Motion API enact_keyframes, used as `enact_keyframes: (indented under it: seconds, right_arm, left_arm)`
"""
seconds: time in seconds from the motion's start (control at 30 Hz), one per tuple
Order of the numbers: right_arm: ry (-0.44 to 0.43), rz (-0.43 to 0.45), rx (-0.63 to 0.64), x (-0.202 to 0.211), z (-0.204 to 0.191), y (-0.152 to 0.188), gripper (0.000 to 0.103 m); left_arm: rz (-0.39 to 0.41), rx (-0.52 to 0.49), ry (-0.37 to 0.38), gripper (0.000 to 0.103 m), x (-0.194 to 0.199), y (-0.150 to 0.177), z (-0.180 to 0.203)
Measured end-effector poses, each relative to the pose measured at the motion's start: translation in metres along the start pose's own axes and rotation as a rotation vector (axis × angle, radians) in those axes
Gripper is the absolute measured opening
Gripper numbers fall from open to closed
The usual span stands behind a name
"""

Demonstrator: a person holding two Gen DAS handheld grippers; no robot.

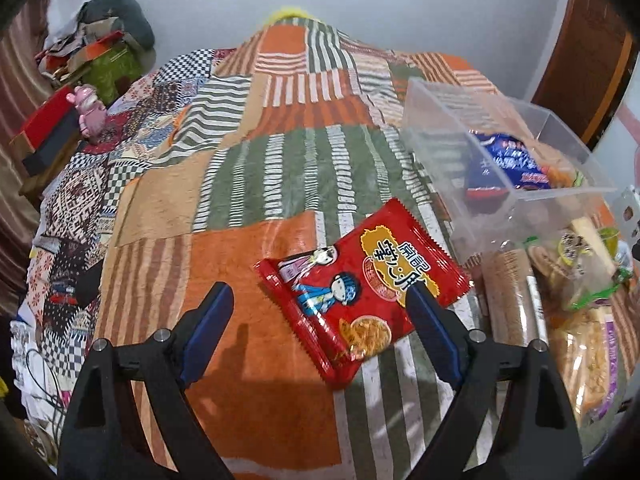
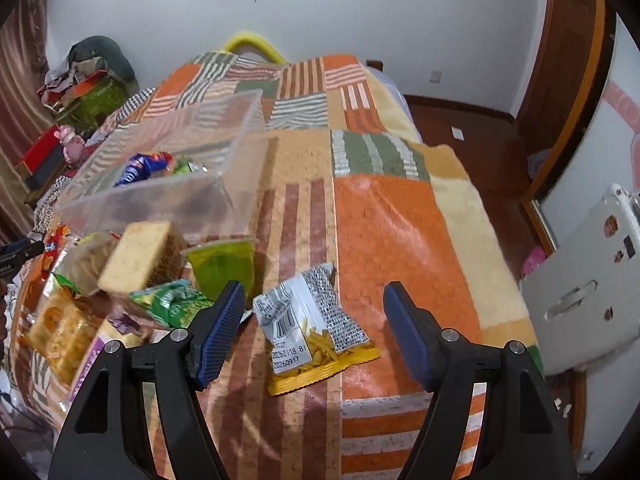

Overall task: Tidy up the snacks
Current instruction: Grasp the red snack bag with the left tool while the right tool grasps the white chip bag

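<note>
Left hand-held gripper (image 1: 320, 312) hangs wide open over a red snack packet (image 1: 362, 290) on the bed (image 1: 240, 184). Right hand-held gripper (image 2: 314, 312) gapes over a yellow-edged packet (image 2: 316, 336); clear bin (image 2: 168, 168) at ten o'clock.

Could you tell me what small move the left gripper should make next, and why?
Probably shift the left gripper slightly toward the red snack packet and lower it until both fingers straddle the packet. The jaws are open and empty, and only one finger overlaps the packet, which lies flat on the blanket beside the clear bin already holding a blue packet.
</note>
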State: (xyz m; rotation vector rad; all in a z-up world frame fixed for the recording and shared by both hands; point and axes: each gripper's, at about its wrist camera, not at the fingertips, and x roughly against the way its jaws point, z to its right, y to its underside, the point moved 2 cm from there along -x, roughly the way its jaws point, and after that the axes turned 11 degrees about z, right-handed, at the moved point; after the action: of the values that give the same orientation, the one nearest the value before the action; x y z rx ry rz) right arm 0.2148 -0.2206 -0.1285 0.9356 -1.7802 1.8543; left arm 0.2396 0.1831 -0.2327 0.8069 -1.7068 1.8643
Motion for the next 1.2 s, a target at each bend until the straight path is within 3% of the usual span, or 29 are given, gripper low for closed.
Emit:
enact_keyframes:
  seconds: [0.17, 0.4, 0.73, 0.87, 1.03, 1.2]
  right_arm:
    - [-0.004, -0.026, 0.013, -0.008, -0.001, 0.01, 0.068]
    - [-0.016, -0.068, 0.013, -0.017, 0.0, 0.016, 0.069]
    - [-0.019, -0.069, 0.033, -0.019, -0.002, 0.022, 0.075]
    - [-0.019, -0.07, 0.018, -0.021, -0.001, 0.022, 0.074]
    - [0.018, -0.058, 0.047, -0.023, -0.005, 0.022, 0.058]
    - [0.021, -0.047, 0.069, -0.022, -0.011, 0.021, 0.048]
  left_arm:
    - [-0.048, 0.014, 0.024, 0.089, -0.028, 0.0, 0.006]
    - [-0.082, 0.068, 0.064, 0.099, -0.049, -0.001, 0.016]
    - [-0.073, 0.081, 0.058, 0.102, -0.061, 0.001, 0.015]
    - [-0.059, 0.037, 0.033, 0.09, -0.056, 0.004, 0.015]
    - [-0.043, 0.057, 0.031, 0.071, -0.048, 0.005, 0.004]
    - [-0.023, 0.045, 0.015, 0.062, -0.039, 0.005, 0.003]
